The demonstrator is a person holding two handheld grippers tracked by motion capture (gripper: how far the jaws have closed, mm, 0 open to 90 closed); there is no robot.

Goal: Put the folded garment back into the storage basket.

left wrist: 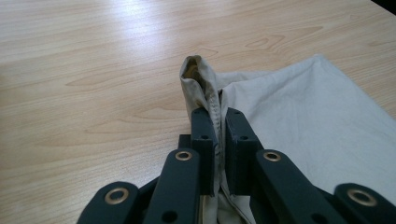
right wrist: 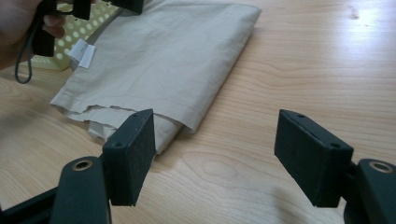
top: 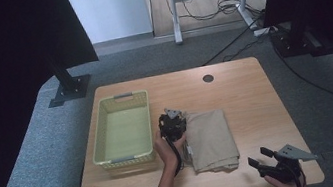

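I've got the left gripper (left wrist: pixel 217 135) clamped on a pinched-up edge of the folded beige cloth (top: pixel 211 139), which lies mid-table just right of the yellow-green basket (top: pixel 122 128). Right gripper (right wrist: pixel 215 158) idles near the front right corner, jaws spread wide, nothing between them. Step looks like picking the cloth up for the basket; next I'd guess lift and carry left over the rim, maybe the right gripper supports the loose layers so it doesn't unfold. Left gripper view shows the seam bunched between the pads; right gripper view shows a white label (right wrist: pixel 81 52) and the stacked front layers.
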